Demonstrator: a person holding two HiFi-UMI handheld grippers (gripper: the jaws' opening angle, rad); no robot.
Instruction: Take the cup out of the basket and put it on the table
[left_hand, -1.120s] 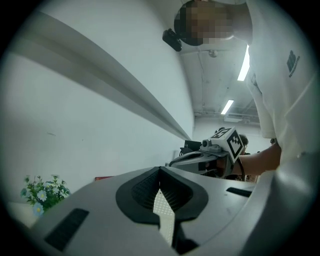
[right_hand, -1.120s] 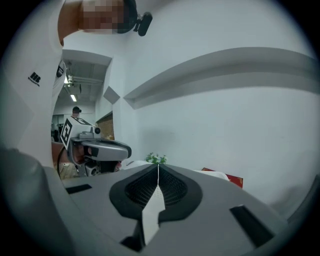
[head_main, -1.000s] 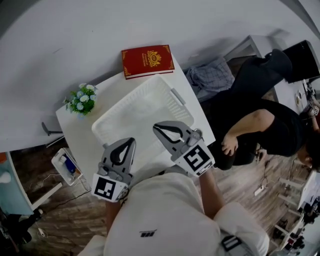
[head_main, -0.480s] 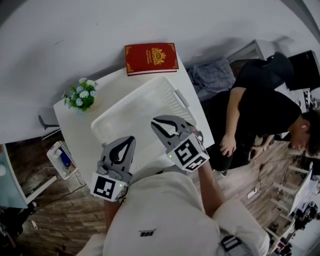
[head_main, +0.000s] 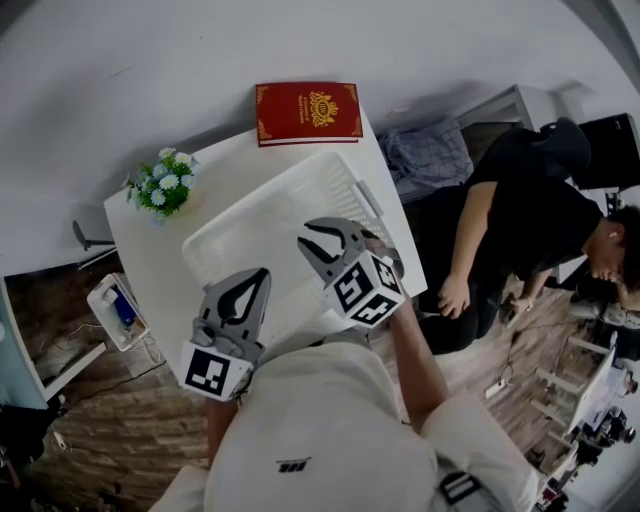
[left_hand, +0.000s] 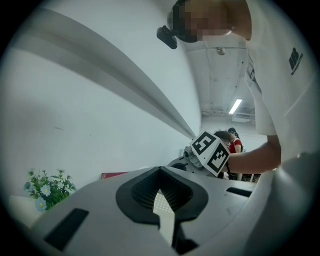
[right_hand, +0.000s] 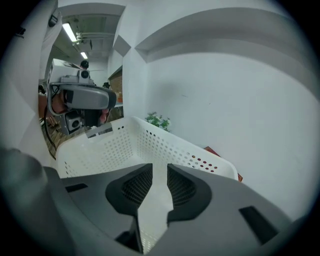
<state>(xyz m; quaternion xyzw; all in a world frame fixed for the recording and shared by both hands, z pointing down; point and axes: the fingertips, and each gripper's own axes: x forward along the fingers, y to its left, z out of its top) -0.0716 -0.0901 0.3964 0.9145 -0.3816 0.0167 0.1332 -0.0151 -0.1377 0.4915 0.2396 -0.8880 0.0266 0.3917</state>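
A white perforated basket (head_main: 255, 197) stands in the middle of the small white table (head_main: 150, 262). No cup shows in any view; the part of the basket's inside that I can see is bare white. My right gripper (head_main: 303, 235) hangs over the basket's near right part, its jaws a narrow gap apart with nothing between them. Through that gap in the right gripper view (right_hand: 159, 165) I see the basket's floor and its holed wall (right_hand: 150, 145). My left gripper (head_main: 262, 275) is shut and empty at the basket's near left edge, its tips touching (left_hand: 160, 169).
A red book (head_main: 308, 100) lies at the table's far edge against the wall. A small pot of flowers (head_main: 163, 188) stands at the far left corner. A person in black (head_main: 520, 210) stands right of the table. A small tray (head_main: 115, 310) sits low at the left.
My right gripper has moved forward and a little left over the basket, and its jaws have parted slightly. The left gripper has barely moved. The person at the right has shifted.
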